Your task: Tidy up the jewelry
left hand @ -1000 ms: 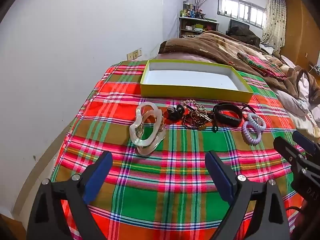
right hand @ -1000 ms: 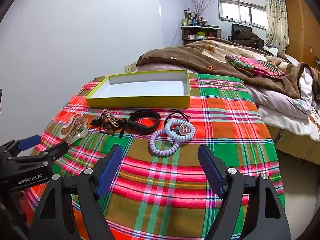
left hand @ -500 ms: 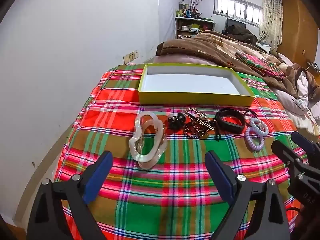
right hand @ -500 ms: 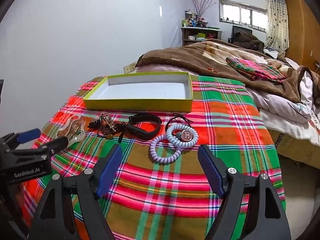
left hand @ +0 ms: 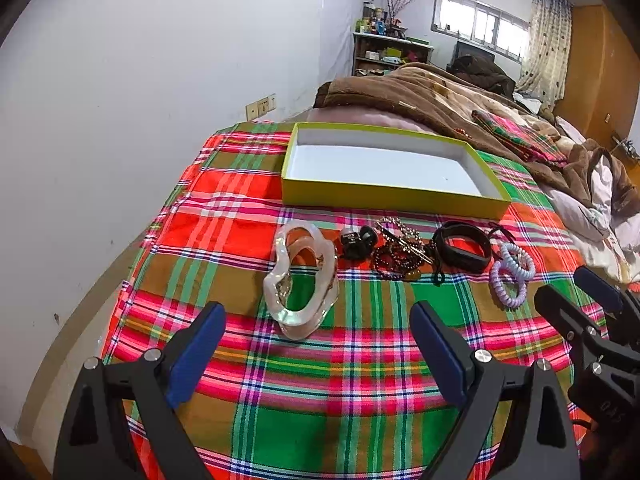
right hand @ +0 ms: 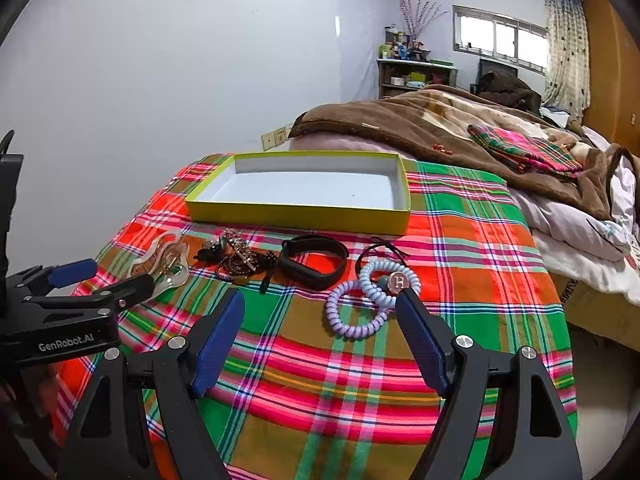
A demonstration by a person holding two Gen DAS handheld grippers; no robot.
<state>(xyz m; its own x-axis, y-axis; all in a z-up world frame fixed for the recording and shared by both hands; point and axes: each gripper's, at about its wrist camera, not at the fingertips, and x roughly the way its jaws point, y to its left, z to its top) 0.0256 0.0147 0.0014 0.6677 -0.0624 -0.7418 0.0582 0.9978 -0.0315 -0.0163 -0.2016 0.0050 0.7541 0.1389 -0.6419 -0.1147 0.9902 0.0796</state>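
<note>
A row of jewelry lies on the plaid cloth in front of an empty yellow-green box (left hand: 392, 196) (right hand: 296, 212). From left: a clear wavy bangle (left hand: 302, 280) (right hand: 162, 262), a small black piece (left hand: 356, 242), a dark bead bracelet with chain (left hand: 400, 254) (right hand: 244, 260), a black band (left hand: 462, 246) (right hand: 314, 260), and lilac coil hair ties (left hand: 510, 274) (right hand: 372, 294). My left gripper (left hand: 316, 328) is open, just short of the bangle. My right gripper (right hand: 320, 320) is open, just short of the coil ties.
The plaid cloth (right hand: 460, 248) covers the end of a bed beside a white wall (left hand: 140, 100) on the left. A brown blanket (right hand: 420, 128) is piled behind the box. The bed's edge drops off at the right (right hand: 568, 304).
Both grippers have moved forward and lower toward the row of jewelry, which now looks nearer. Both stay open. No jewelry has moved.
</note>
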